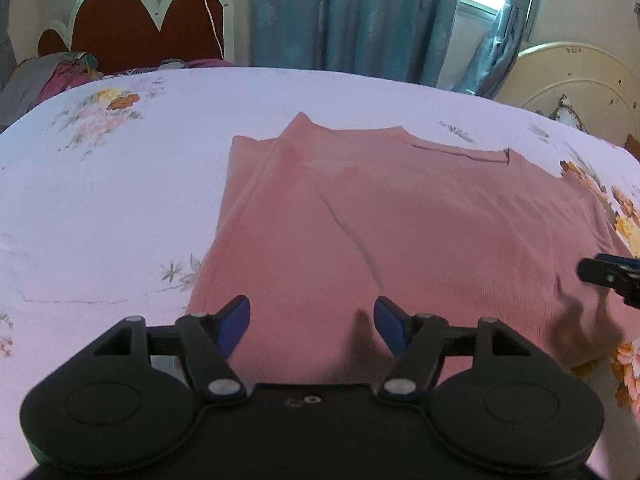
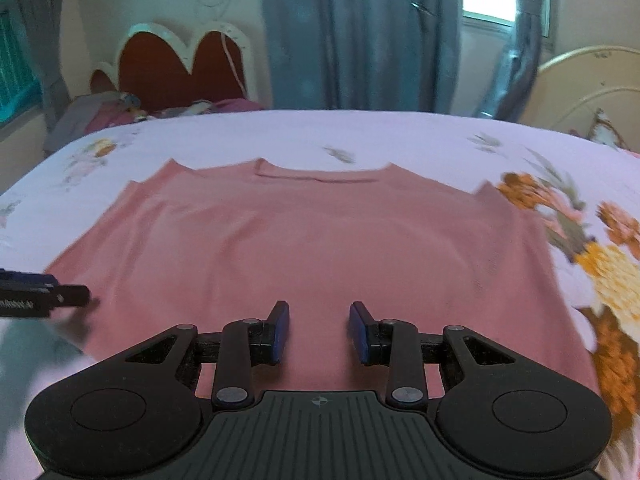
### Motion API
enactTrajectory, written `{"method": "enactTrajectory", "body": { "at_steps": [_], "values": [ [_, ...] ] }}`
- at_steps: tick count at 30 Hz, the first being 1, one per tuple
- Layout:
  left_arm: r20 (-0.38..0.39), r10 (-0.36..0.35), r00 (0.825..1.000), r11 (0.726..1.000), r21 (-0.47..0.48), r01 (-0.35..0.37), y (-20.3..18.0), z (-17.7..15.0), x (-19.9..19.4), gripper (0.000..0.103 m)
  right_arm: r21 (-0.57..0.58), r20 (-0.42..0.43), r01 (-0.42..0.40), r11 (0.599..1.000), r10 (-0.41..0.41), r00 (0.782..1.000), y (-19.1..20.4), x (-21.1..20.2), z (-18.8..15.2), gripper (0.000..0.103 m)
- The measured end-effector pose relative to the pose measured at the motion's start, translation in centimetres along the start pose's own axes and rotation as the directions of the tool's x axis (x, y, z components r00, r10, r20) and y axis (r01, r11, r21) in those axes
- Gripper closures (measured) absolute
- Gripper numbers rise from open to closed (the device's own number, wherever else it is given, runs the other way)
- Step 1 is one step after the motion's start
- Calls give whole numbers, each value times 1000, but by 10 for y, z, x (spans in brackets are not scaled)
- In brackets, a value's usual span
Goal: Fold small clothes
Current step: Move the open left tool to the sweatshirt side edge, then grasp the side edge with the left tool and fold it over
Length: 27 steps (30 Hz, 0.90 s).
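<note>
Left wrist view: left tongs (image 1: 312,320) spread wide and empty, hovering over the near hem of the pink shirt (image 1: 400,220), which lies flat on the floral bed (image 1: 120,200), neckline at the far end. Its left side looks folded in already; open sheet lies beyond.

Right wrist view: right tongs (image 2: 319,330) parted, holding nothing, centred on the hem, shirt (image 2: 320,248) running straight ahead. Both sit about equally near; room either side.

Right gripper (image 1: 612,280) cut off by right edge in left wrist view, tips unclear. Left gripper (image 2: 44,296) cut by left edge in right wrist view, motion-blurred. Shirt (image 2: 320,248) near hem hidden behind gripper body. Bedsheet (image 2: 592,240) flowers smeared.
</note>
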State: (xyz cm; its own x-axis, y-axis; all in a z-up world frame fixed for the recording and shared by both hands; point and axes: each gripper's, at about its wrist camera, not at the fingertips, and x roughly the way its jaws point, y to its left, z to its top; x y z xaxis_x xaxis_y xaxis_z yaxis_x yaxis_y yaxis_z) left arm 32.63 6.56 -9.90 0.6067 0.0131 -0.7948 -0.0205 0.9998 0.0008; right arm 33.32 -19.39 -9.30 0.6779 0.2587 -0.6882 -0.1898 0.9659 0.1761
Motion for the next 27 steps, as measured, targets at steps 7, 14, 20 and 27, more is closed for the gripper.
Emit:
{"method": "enactTrajectory", "body": {
  "at_steps": [7,14,20,27],
  "values": [
    [-33,28,999,1000,-5,-28,3,-7,6,34,-68,-33,-4,998,2,999,25,42,4,70],
    [-117,-101,988,967,-244,70,36,-31,-27,27,-59,-39,-17,998,14,999,20,44,1,70],
    [-65,-250,966,847,-497,186,64,-47,-24,24,19,-32,-35,999,36,999,26,36,2,70],
    [111,-338,935,696,-639,328,75,-39,15,26,19,-24,-1,1000,1,1000,36,33,6,70]
  ]
}}
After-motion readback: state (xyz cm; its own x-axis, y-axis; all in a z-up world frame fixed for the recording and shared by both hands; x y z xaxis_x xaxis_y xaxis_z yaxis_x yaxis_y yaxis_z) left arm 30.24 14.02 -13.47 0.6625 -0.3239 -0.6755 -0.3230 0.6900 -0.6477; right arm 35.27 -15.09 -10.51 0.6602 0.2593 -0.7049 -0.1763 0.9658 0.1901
